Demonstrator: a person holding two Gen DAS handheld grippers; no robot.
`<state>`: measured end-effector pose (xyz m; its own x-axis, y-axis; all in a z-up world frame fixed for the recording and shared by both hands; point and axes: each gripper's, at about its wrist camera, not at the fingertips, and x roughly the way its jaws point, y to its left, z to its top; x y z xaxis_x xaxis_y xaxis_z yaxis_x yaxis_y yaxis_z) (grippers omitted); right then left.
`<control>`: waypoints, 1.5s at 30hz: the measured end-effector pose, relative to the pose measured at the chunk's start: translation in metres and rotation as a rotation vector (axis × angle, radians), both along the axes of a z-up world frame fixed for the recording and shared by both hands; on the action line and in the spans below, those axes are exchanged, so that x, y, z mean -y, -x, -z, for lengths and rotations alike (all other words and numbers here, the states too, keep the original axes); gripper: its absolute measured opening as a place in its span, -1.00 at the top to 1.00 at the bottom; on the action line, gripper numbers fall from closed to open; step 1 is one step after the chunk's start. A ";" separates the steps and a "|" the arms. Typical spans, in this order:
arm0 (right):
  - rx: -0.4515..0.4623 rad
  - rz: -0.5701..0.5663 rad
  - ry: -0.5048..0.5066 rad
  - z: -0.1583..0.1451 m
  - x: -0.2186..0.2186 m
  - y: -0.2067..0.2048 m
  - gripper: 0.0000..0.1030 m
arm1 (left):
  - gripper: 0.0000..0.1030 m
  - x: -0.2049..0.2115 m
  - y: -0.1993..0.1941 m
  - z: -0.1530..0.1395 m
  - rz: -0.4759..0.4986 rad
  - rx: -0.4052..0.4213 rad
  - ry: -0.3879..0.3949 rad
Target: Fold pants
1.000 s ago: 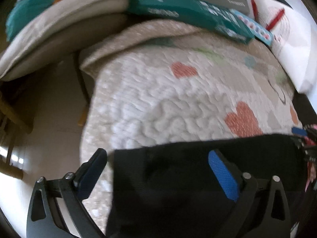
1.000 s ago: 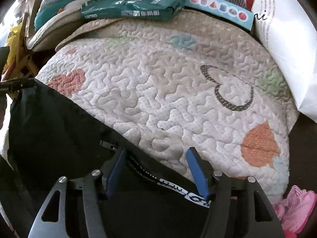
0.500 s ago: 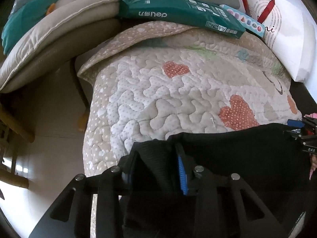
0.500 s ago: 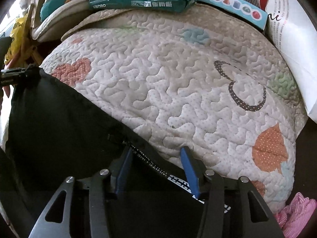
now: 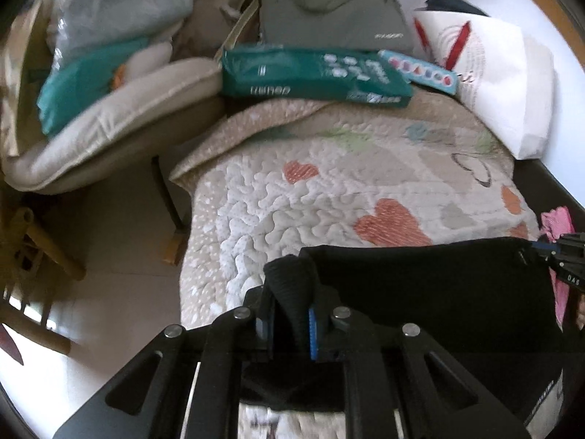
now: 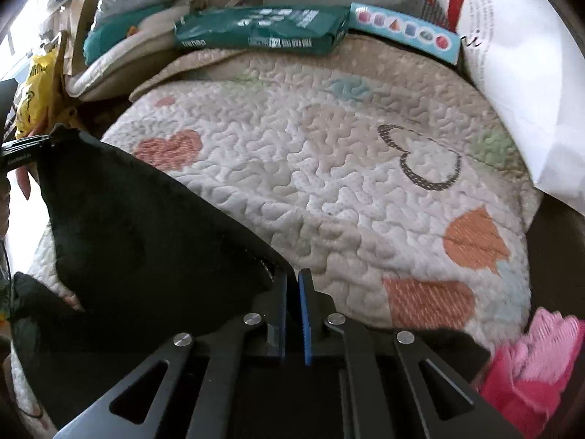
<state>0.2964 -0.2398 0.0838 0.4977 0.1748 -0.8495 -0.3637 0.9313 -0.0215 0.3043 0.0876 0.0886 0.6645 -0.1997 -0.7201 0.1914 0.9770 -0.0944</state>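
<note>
Black pants lie at the near edge of a quilted heart-patterned blanket. My left gripper is shut on a bunched fold at the left end of the pants edge. My right gripper is shut on the right end of the same edge of the pants, with the cloth lifted and stretched between the two grippers. The right gripper shows at the right edge of the left wrist view, the left gripper at the left edge of the right wrist view.
A green package, a grey bag and a light blue box lie at the blanket's far end. A white paper bag stands at the far right. Cushions sit left, a pink cloth right.
Both grippers went from open around the pants edge to shut on it. The pants edge has lifted and pulled taut between them.
</note>
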 end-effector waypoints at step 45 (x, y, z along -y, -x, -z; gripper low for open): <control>-0.147 -0.150 0.272 0.021 -0.045 0.277 0.06 | -0.35 -0.108 0.285 0.004 -0.659 0.055 0.069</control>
<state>0.0193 -0.1946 0.0627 0.3525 -0.0060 -0.9358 -0.5135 0.8347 -0.1988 0.0194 0.1955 0.0846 0.6990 0.2169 -0.6814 -0.4377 0.8833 -0.1678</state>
